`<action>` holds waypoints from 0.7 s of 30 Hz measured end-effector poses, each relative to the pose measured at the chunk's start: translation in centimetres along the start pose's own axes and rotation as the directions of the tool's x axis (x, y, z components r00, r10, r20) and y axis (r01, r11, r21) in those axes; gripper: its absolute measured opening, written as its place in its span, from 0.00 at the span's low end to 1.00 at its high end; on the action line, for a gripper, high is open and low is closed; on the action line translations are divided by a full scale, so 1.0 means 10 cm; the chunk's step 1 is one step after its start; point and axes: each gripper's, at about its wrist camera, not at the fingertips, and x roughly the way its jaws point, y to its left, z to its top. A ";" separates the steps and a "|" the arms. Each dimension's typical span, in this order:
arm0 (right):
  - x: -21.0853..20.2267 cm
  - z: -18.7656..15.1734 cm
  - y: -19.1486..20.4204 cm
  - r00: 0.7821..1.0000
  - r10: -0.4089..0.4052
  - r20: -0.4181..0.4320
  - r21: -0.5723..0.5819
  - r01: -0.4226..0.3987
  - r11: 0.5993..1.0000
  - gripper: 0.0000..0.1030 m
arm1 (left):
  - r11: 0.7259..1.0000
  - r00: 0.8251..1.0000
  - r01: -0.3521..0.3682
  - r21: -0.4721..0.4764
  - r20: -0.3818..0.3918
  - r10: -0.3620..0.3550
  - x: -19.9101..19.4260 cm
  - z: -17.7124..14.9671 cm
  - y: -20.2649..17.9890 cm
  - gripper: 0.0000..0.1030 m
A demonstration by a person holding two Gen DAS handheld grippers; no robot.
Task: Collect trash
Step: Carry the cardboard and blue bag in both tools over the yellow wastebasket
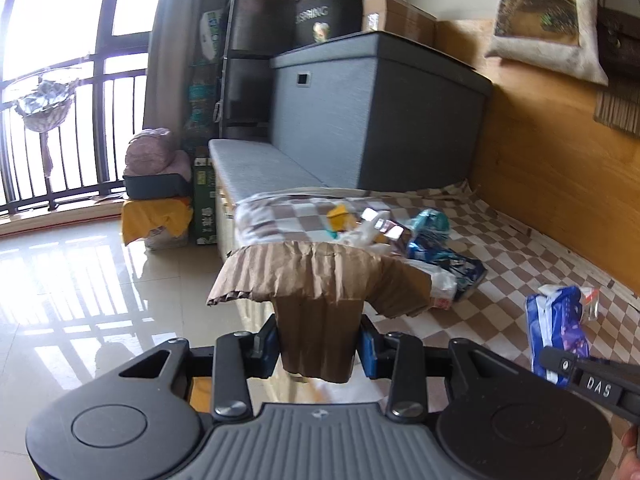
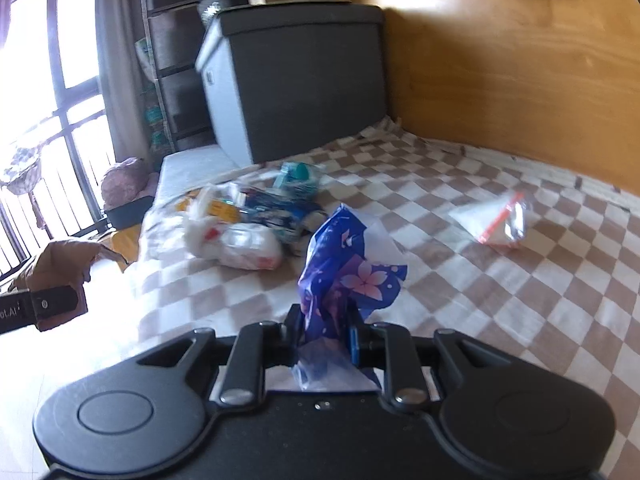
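Note:
My left gripper (image 1: 318,346) is shut on a torn piece of brown corrugated cardboard (image 1: 320,276), held up above the edge of the checkered bed. My right gripper (image 2: 326,338) is shut on a crumpled blue wrapper with pink flowers (image 2: 344,268); the same blue wrapper (image 1: 556,320) shows at the right of the left wrist view, with the right gripper's black body in front of it. A heap of trash (image 2: 240,224) lies farther back on the bed: white plastic bags, a yellow pack, blue packets and a teal packet (image 2: 298,176). A clear bag with a red strip (image 2: 500,220) lies alone to the right.
The checkered blanket (image 2: 480,320) covers the bed beside a wooden wall (image 2: 500,80). A grey storage box (image 1: 372,108) with cartons on top stands at the bed's far end. Glossy tiled floor (image 1: 80,280), a balcony railing and stacked bundles lie to the left.

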 end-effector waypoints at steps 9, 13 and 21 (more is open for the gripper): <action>-0.17 0.02 0.87 0.993 0.117 -0.016 -0.122 -0.119 0.985 0.22 | 0.994 0.998 -0.070 -0.079 -0.006 0.069 -0.31 -0.05 0.73 0.39; -0.14 -0.06 1.32 0.984 0.173 -0.050 -0.171 -0.179 0.969 0.22 | 0.987 0.994 -0.112 -0.119 -0.022 0.110 -0.36 -0.11 1.11 0.39; 0.17 -0.45 2.06 0.956 0.240 -0.169 -0.235 -0.275 0.932 0.22 | 0.953 0.975 -0.215 -0.212 -0.102 0.198 -0.20 -0.45 1.82 0.39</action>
